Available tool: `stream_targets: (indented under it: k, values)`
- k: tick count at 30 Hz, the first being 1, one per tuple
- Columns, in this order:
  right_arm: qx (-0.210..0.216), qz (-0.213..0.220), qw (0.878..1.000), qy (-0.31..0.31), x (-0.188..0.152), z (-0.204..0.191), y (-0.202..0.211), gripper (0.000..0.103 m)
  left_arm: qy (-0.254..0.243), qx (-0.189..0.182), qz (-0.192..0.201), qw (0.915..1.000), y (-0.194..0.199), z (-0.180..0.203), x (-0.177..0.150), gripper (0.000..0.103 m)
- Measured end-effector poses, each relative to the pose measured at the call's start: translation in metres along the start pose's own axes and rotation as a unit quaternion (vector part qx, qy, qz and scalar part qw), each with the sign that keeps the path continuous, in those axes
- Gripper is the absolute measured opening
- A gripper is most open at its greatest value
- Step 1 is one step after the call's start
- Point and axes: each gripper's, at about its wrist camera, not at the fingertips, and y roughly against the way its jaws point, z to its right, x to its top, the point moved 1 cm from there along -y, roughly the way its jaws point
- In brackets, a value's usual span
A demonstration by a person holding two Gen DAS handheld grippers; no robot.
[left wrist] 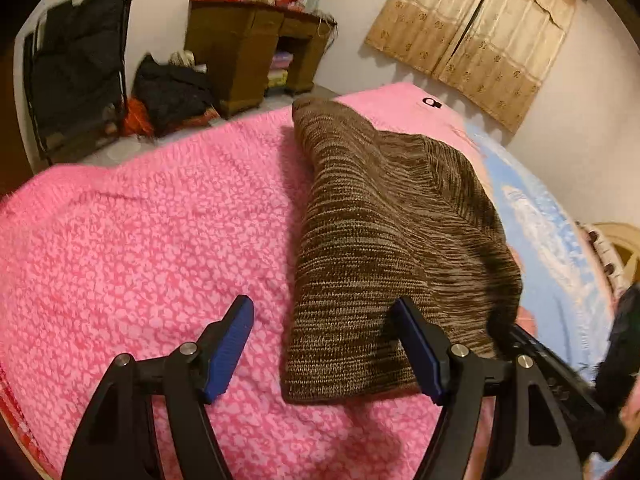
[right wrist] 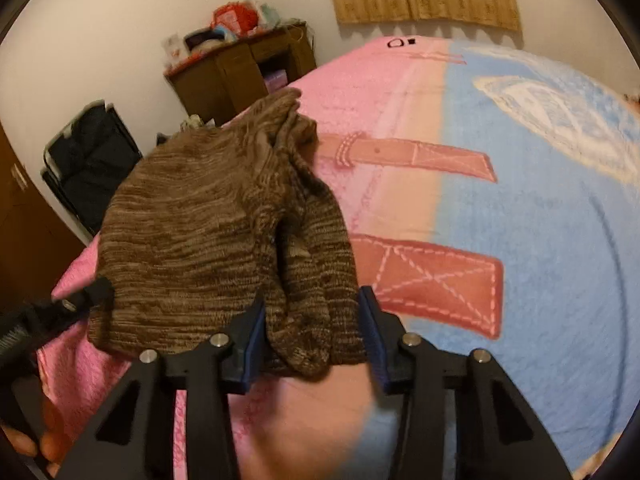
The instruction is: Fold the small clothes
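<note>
A brown knitted garment (left wrist: 380, 220) lies folded lengthwise on the pink fluffy blanket (left wrist: 140, 240) of a bed. My left gripper (left wrist: 322, 306) stands open at the garment's near end. Its left finger is over bare blanket and its right finger (left wrist: 416, 344) rests on the knit's near edge. In the right wrist view the garment (right wrist: 192, 220) is bunched at its near right corner. My right gripper (right wrist: 313, 304) is shut on that thick fold, which fills the gap between its blue pads.
The bed's printed blanket (right wrist: 540, 240) spreads blue and pink to the right. A brown wooden cabinet (left wrist: 248, 52) piled with items stands by the far wall. Dark bags (left wrist: 80, 64) and clothes sit on the floor at left. A curtain (left wrist: 476, 32) hangs on the wall.
</note>
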Motion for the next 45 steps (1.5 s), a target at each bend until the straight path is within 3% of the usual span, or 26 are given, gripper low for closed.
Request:
stream_targets:
  k: [2, 5, 7, 10, 12, 15, 18, 19, 21, 22, 28, 36, 40, 45]
  values:
    - [0.015, -0.009, 1.000, -0.008, 0.001, 0.002, 0.001, 0.023, -0.020, 0.017, -0.010, 0.9996, -0.002, 0.008, 0.001, 0.073]
    - [0.072, -0.044, 0.995, -0.050, 0.003, 0.008, 0.005, 0.017, -0.044, -0.004, -0.031, 0.9985, 0.003, 0.016, 0.004, 0.073]
    - [0.125, -0.053, 0.986, -0.097, 0.000, 0.018, 0.010, 0.017, -0.047, 0.016, -0.027, 0.9984, 0.008, 0.015, 0.004, 0.073]
    - [0.111, -0.051, 0.987, -0.101, -0.007, 0.027, 0.009, 0.016, -0.059, 0.070, -0.035, 0.9952, 0.001, 0.004, -0.001, 0.073]
    - [0.124, -0.042, 0.985, -0.109, -0.011, 0.032, 0.006, 0.015, -0.070, 0.072, -0.031, 0.9944, 0.002, 0.002, -0.004, 0.073]
    - [0.111, -0.037, 0.989, -0.094, -0.012, 0.029, 0.010, 0.016, -0.098, 0.097, -0.022, 0.9901, 0.008, 0.007, -0.010, 0.073]
    - [0.058, -0.024, 0.995, -0.077, -0.016, 0.025, 0.028, 0.032, -0.102, 0.108, -0.016, 0.9887, 0.015, 0.008, -0.016, 0.073]
    - [0.024, -0.009, 0.997, -0.068, -0.017, 0.022, 0.040, 0.042, -0.099, 0.109, -0.016, 0.9890, 0.016, 0.008, -0.018, 0.073]
    - [-0.028, 0.026, 0.998, -0.043, -0.021, 0.013, 0.065, 0.046, -0.092, 0.106, -0.022, 0.9898, 0.021, 0.011, -0.020, 0.073]
    - [-0.042, 0.041, 0.998, -0.028, -0.021, 0.008, 0.076, 0.053, -0.092, 0.104, -0.023, 0.9901, 0.023, 0.014, -0.022, 0.073]
    - [-0.067, 0.077, 0.994, 0.035, -0.025, -0.026, 0.109, 0.081, -0.132, 0.092, -0.029, 0.9865, 0.042, 0.036, -0.039, 0.073]
    - [-0.065, 0.066, 0.995, 0.027, -0.040, -0.034, 0.127, 0.085, -0.109, 0.051, -0.081, 0.9894, 0.053, 0.044, -0.057, 0.073]
    - [-0.072, 0.082, 0.994, 0.029, -0.044, -0.037, 0.144, 0.091, -0.131, 0.046, -0.059, 0.9885, 0.069, 0.059, -0.064, 0.073]
    - [-0.081, 0.124, 0.989, 0.028, -0.041, -0.046, 0.174, 0.092, -0.144, 0.010, -0.018, 0.9894, 0.095, 0.067, -0.062, 0.073]
